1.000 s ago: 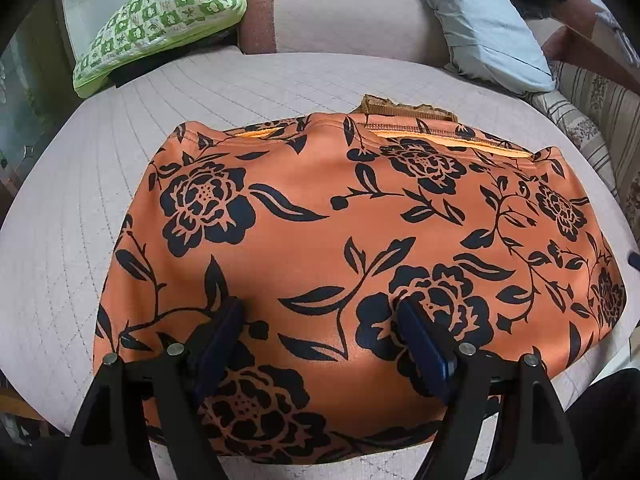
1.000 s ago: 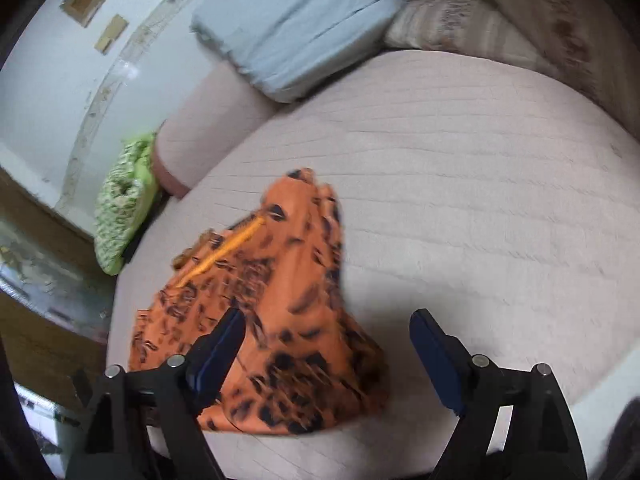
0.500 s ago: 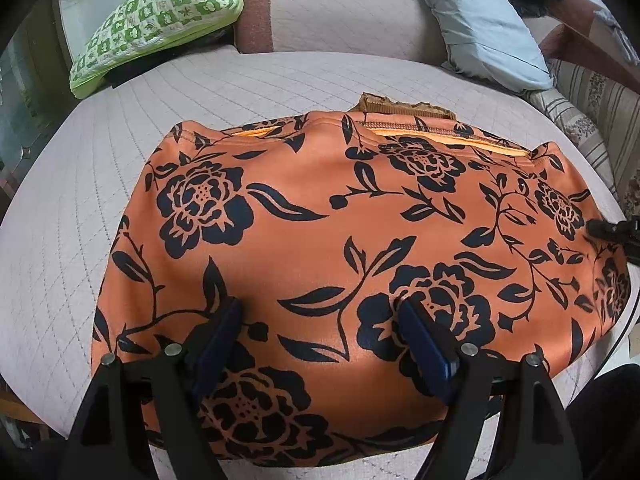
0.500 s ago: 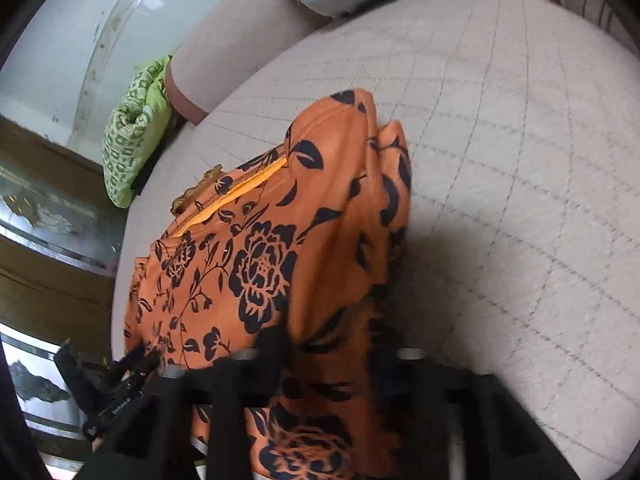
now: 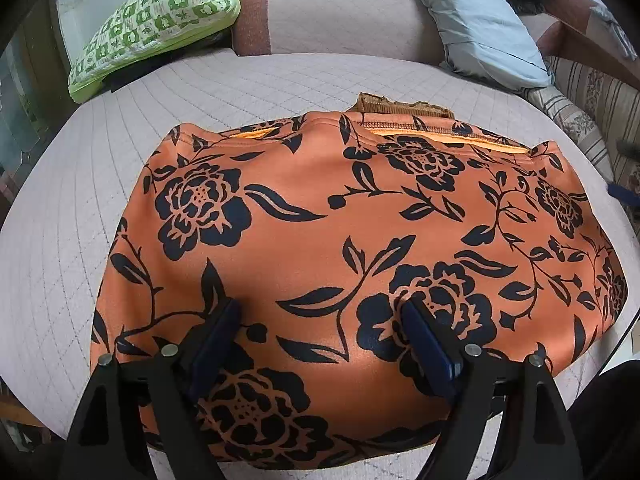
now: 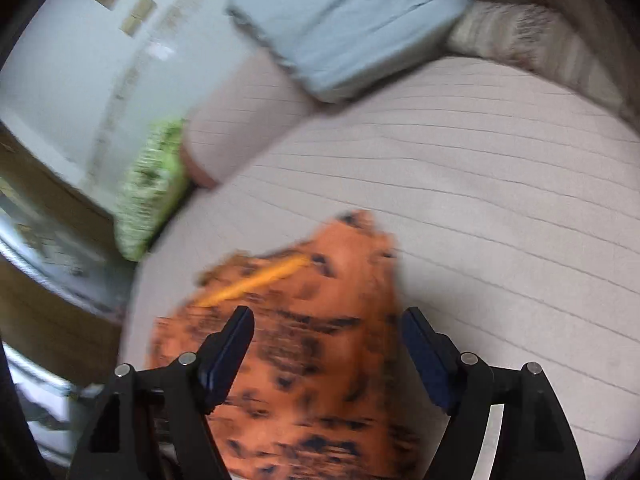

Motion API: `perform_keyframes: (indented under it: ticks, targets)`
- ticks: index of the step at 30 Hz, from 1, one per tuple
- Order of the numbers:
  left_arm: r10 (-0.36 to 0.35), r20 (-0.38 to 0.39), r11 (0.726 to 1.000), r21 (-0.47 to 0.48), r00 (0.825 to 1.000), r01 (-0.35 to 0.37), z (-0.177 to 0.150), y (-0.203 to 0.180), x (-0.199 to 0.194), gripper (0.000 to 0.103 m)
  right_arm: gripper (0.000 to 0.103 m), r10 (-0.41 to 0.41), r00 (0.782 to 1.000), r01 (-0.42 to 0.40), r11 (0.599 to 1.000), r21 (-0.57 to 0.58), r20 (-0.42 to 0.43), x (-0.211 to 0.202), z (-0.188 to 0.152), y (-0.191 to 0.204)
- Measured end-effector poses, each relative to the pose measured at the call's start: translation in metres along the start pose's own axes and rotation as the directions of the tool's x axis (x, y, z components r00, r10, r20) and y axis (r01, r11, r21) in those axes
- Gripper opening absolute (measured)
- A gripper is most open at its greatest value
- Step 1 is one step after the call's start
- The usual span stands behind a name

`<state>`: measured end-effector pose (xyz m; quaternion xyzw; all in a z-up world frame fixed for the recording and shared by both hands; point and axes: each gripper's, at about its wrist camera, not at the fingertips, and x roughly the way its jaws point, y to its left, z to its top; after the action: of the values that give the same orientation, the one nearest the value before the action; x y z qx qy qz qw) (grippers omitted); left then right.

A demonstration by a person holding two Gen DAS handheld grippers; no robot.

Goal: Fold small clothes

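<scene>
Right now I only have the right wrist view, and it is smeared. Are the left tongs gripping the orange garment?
Observer: No. The left tongs are open, with both fingers spread over the near part of the orange floral garment.
Operator: Is the cloth bunched up on that side?
Observer: No, it lies spread flat and smooth on the quilted cover.
Operator: Anything odd at the far edge?
Observer: A strip of brown lace trim pokes out just beyond it.
</scene>
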<state>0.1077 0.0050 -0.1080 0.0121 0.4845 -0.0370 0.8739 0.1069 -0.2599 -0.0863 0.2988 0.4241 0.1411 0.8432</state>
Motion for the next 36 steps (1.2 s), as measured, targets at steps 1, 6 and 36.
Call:
perform_keyframes:
  ticks: [1, 6, 36]
  targets:
    - [0.000, 0.000, 1.000, 0.000, 1.000, 0.000, 0.000, 0.000, 0.000, 0.085, 0.079, 0.071, 0.997, -0.071, 0.997, 0.011, -0.028, 0.008, 0.003, 0.002]
    - [-0.011, -0.008, 1.000, 0.008, 1.000, 0.011, 0.001, 0.001, 0.000, 0.085, 0.070, 0.064, 0.980, -0.041, 0.991, 0.124, -0.186, 0.078, 0.007, -0.033]
    - [-0.049, 0.124, 0.999, -0.004, 0.991, 0.050, 0.011, -0.013, -0.036, 0.086, 0.074, 0.026, 1.000, -0.019, 0.956, 0.294, -0.018, -0.061, -0.107, -0.050]
